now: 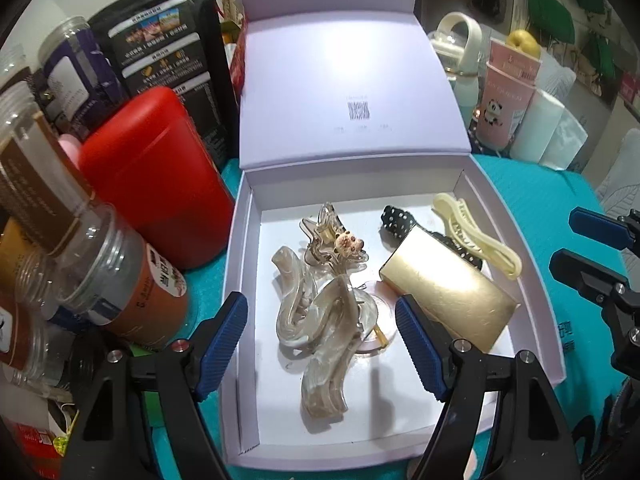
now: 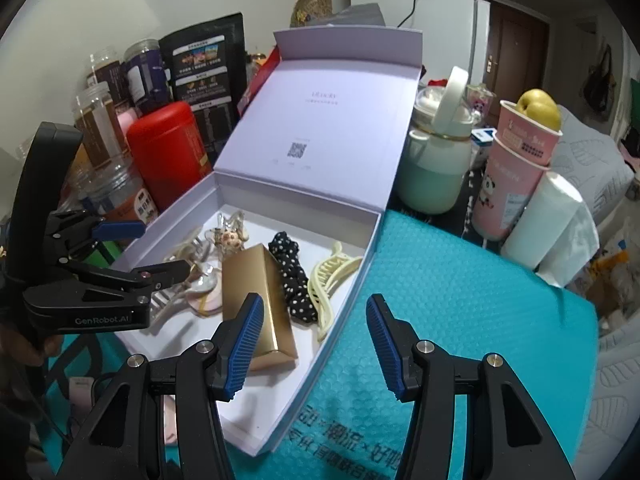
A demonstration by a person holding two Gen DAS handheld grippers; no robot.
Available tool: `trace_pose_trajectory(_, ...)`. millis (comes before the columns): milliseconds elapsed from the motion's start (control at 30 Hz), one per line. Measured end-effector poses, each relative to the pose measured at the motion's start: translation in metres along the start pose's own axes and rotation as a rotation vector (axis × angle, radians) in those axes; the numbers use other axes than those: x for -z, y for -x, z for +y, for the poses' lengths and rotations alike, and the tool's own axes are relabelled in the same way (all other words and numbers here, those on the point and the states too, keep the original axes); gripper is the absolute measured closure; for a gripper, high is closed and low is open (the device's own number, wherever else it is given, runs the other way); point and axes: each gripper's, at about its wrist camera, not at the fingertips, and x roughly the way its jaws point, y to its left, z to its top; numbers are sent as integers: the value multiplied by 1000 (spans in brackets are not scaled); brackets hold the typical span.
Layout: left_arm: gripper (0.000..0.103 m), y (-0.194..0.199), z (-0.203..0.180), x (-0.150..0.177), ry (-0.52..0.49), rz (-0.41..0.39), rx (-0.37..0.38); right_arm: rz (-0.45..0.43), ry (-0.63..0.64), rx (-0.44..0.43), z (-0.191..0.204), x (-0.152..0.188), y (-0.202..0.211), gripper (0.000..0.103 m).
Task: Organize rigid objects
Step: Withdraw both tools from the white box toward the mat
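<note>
The white box (image 1: 540, 308) lies open on the teal mat (image 2: 460, 300), its lid (image 1: 348, 92) standing up along the far edge. The contents read from the left wall to the right wall as follows: a marbled claw clip (image 1: 320, 320) lying over a pink disc (image 1: 380, 300), a clear star clip (image 1: 332, 236) behind them, a gold bar (image 1: 448, 292) at centre, a black dotted scrunchie (image 1: 394, 220), and a cream claw clip (image 1: 476, 236) against the right wall.

The left gripper (image 1: 320, 344) hangs over the marbled claw clip with its jaws apart and nothing between the pads. The right gripper (image 2: 316, 344) hangs over the box's near right corner, its jaws apart and empty.

The step in hand appears to be withdrawal after placing an item. Lift each gripper straight up until its fingertips clear the box rim before any sideways travel.

Jars (image 1: 120, 280) and a red canister (image 1: 156, 176) crowd the mat's left edge, close against the box's left wall. A mint bottle (image 2: 436, 168) and a pink cup (image 2: 516, 176) stand along the far right edge. The open room lies on the mat to the right of the box, toward its near edge.
</note>
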Motion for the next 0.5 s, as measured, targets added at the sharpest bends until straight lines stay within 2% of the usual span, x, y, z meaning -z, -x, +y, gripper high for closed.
trace_pose_trajectory(267, 27, 44, -3, 0, -8, -73, -9, -48, 14, -10, 5, -4, 26, 50)
trace_pose_trajectory(367, 27, 58, -3, 1, -15, -95, -19, -72, 18, -16, 8, -5, 38, 45)
trace_pose_trajectory(500, 27, 79, -8, 4, -37, -137, -38, -95, 29, -13, 13, -6, 53, 45)
